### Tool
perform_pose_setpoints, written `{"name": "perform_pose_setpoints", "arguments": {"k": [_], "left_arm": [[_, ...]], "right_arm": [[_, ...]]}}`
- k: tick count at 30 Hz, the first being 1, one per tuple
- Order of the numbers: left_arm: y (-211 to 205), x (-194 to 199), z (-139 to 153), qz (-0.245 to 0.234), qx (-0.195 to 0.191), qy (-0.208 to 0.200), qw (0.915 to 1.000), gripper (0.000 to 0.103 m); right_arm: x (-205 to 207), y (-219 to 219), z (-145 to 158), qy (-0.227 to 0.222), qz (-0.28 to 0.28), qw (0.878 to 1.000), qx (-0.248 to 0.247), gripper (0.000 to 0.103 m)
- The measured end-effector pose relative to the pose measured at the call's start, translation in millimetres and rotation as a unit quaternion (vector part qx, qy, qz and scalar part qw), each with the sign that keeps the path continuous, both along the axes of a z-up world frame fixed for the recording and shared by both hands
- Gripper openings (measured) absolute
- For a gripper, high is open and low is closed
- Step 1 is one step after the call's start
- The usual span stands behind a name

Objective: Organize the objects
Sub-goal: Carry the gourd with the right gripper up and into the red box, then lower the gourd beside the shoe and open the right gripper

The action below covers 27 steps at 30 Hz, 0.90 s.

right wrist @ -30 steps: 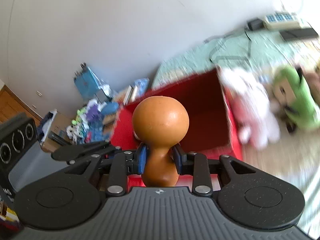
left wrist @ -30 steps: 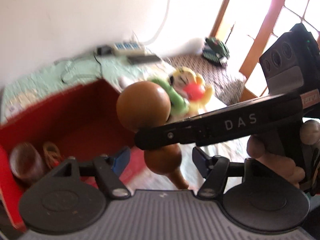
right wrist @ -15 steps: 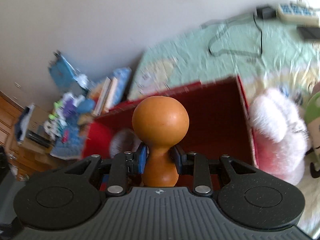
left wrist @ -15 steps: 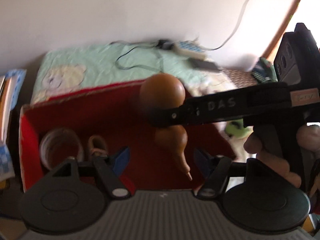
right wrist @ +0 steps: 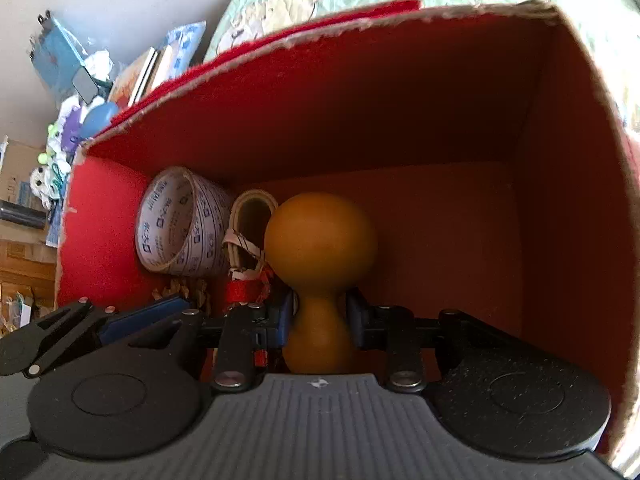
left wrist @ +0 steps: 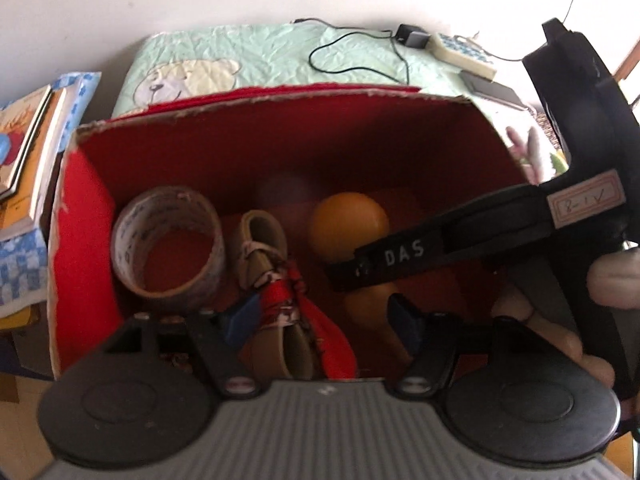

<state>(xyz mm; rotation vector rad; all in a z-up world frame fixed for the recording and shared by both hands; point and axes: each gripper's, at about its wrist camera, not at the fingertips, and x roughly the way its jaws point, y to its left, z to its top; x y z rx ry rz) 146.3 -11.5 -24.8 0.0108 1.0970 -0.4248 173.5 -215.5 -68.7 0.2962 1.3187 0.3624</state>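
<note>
1. In your right wrist view, the camera housing hides the bottom of the gourd [right wrist: 320, 248], at 6 o'clock.
2. In your left wrist view, the right gripper [left wrist: 396, 260] crosses the gourd's neck and hides it.
3. The books [left wrist: 28, 148] at 9 o'clock are cut off by the picture's edge.
4. The label [left wrist: 586, 200] at 3 o'clock has handwriting too small to read.
5. The red cloth item [left wrist: 288, 300] is partly hidden behind your left gripper [left wrist: 320, 320]; what it is, you cannot tell.
</note>
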Motion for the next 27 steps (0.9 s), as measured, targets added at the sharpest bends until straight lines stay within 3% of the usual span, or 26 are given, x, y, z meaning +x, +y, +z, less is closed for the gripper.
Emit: {"name": "perform_pose_setpoints", "arguments": {"k": [10, 16, 23, 27], "left_arm": [[3.2, 2.2, -6.6, 0.014, 0.01, 0.016, 0.9997, 0.071], [0.3, 6.3, -8.6, 0.021, 0.027, 0.016, 0.9993, 0.072], [-1.2, 10.2, -11.9, 0.029, 0.033, 0.019, 0.9989, 0.071], [-1.9, 10.2, -14.2, 0.031, 0.042, 0.018, 0.9985, 0.064]], "right_arm": [[-5.4, -5.5, -7.2, 0.021, 0.006, 0.999, 0.043, 0.035], [-13.1, -8.3, 0.4, 0.004, -0.004, 1.0, 0.021, 0.038], [-19.4, -23.8, 7.8, -0.005, -0.033, 0.999, 0.043, 0.038], [-30.6, -33.5, 12.0, -0.025, -0.055, 0.997, 0.05, 0.037]]}}
